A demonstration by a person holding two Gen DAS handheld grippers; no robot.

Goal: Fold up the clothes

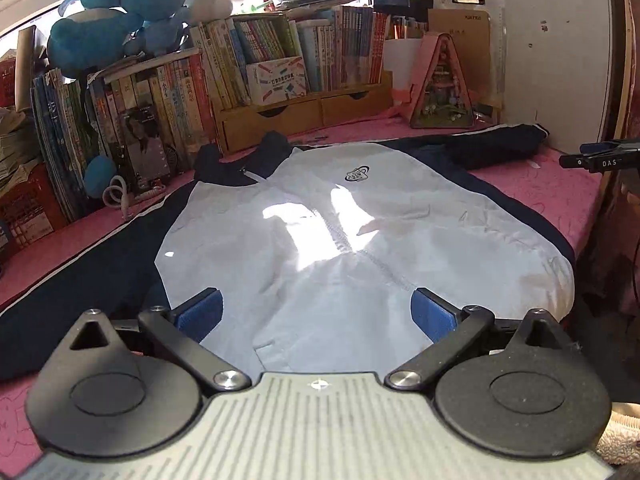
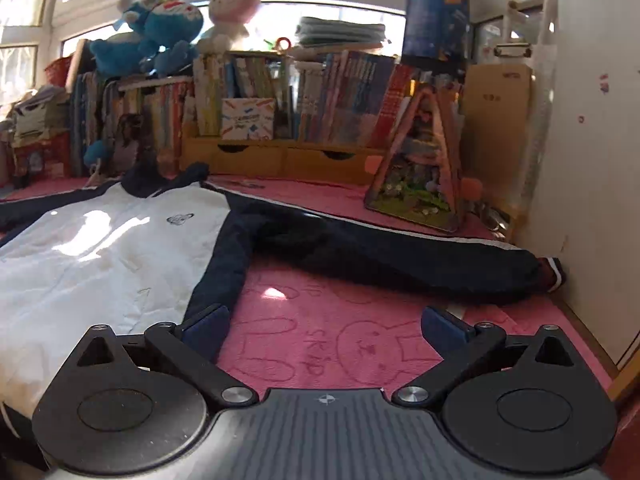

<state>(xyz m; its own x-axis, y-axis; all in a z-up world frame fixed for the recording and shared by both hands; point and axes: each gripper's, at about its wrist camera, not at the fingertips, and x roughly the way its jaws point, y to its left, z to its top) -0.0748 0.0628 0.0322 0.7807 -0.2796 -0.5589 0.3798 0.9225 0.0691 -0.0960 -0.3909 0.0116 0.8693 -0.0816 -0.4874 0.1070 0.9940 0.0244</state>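
A white jacket (image 1: 320, 232) with navy sleeves and collar lies flat, front up, on a pink blanket (image 1: 560, 188). Its zipper runs down the middle. My left gripper (image 1: 316, 312) is open over the jacket's lower hem, blue pads apart, holding nothing. The jacket also shows in the right wrist view (image 2: 100, 264), at the left. Its right navy sleeve (image 2: 400, 256) stretches out to the wall. My right gripper (image 2: 326, 326) is open and empty above the pink blanket (image 2: 320, 344), beside the jacket's side edge. Part of the right gripper (image 1: 600, 158) shows at the right edge of the left wrist view.
A wooden shelf (image 1: 304, 108) packed with books lines the back of the table, with plush toys (image 1: 120, 12) on top. A triangular diorama (image 2: 420, 172) stands at the back right near a white wall (image 2: 592, 160). A red crate (image 1: 28, 204) sits far left.
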